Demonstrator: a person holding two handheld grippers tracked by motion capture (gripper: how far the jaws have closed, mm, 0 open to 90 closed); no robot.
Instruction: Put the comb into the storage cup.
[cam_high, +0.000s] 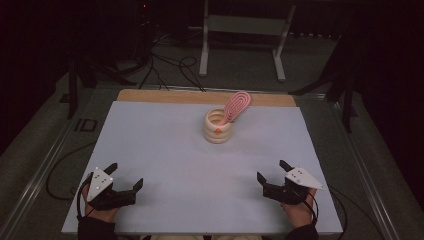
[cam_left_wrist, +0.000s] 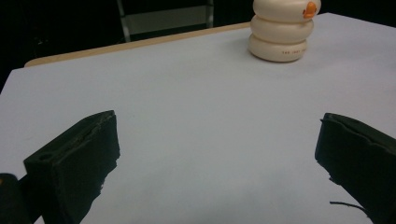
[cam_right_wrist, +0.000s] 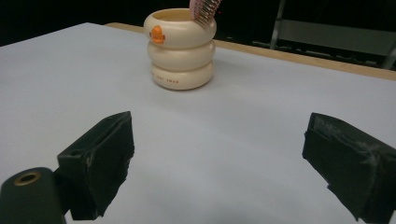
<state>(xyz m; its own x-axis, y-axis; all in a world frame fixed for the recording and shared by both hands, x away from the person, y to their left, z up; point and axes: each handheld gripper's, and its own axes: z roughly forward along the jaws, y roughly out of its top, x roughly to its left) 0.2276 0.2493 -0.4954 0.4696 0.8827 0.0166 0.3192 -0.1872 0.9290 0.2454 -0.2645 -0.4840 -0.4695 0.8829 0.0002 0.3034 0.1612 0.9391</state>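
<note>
High view shows a cream ribbed three-ring ceramic holder (cam_high: 218, 127) with a pink looped plastic whisk (cam_high: 237, 105) leaning inside, mid-far on the white table (cam_high: 165, 150); left tool (cam_high: 125, 177) and right tool (cam_high: 271, 171), jaws apart, rest near the front edge.

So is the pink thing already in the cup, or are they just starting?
The pink comb-like tool already stands in the cream ringed holder, leaning out toward the right. Nothing is in hand: the left gripper and right gripper rest open near the table's front edge. Whatever comes next hasn't begun.

Paddle (cam_high: 236, 105) in holder (cam_high: 218, 131) — seemingly tilted, far-centre on table (cam_high: 165, 165)
</note>
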